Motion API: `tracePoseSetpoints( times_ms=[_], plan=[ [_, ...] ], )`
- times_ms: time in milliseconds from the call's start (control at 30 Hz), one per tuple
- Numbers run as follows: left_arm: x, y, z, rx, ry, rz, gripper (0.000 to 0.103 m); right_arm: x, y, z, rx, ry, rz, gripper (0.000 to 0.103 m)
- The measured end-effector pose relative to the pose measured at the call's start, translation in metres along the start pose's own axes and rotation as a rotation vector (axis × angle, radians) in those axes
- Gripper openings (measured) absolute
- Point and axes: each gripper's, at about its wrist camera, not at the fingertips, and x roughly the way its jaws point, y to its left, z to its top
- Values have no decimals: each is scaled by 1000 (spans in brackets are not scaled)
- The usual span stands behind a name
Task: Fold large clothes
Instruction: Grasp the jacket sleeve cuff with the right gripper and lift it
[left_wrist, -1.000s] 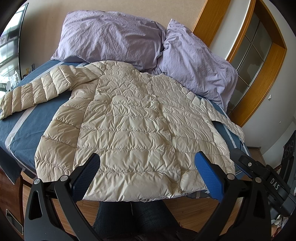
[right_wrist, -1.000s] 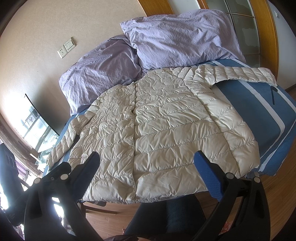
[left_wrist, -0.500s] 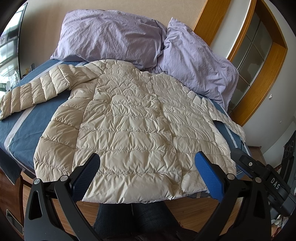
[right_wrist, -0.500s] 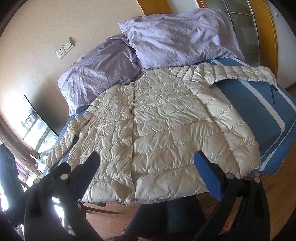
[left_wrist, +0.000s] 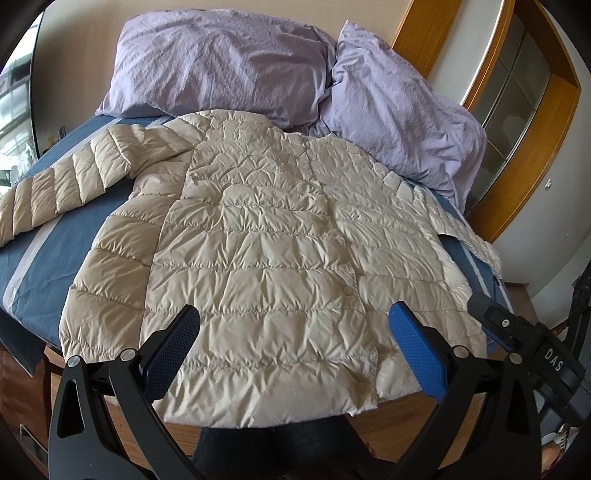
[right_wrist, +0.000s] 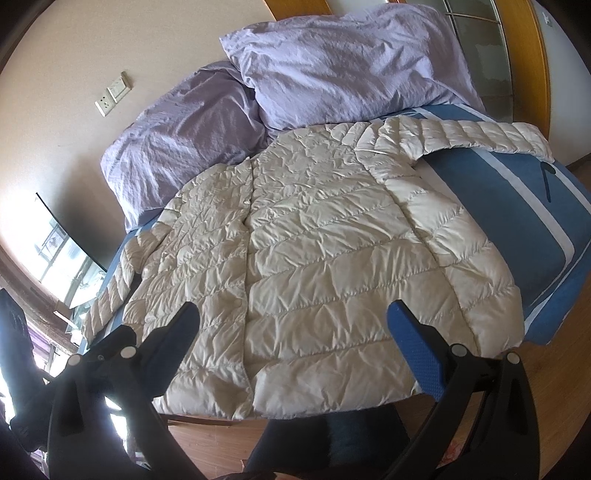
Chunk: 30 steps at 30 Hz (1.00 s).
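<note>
— What has changed since a second ago?

— Very little. My left gripper (left_wrist: 293, 349) and my right gripper (right_wrist: 293, 347) have both eased a touch closer to the jacket (left_wrist: 266, 258), so its hem now sits lower between the fingers in each view. Both grippers are still spread wide and hold nothing.

— Where does the jacket lie?

— Flat on the blue bed cover (left_wrist: 48, 251), front side up, its hem hanging just over the near edge of the bed. The collar end touches the two lilac pillows (left_wrist: 221, 62) at the head of the bed.

— And how does it look?

— Cream, quilted in puffy rows, closed down the front with a snap showing near the hem. Both sleeves are spread outward from the jacket body: one sleeve (left_wrist: 66, 177) stretches across the blue cover, the other sleeve (right_wrist: 469, 136) reaches toward the far edge of the bed. My dark trouser legs (left_wrist: 273, 446) stand just below the hem.
</note>
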Motion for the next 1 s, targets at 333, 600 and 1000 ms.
tracePoseSetpoints(
  times_ms=[333, 600, 1000],
  plan=[
    [43, 0, 24, 35, 46, 66, 102, 20, -42, 36, 60, -24, -126, 101],
    [82, 4, 43, 60, 73, 125, 102, 38, -112, 87, 143, -39, -301, 101],
    [137, 18, 61, 108, 73, 308, 102, 88, -222, 161, 242, -5, -547, 101]
  ],
)
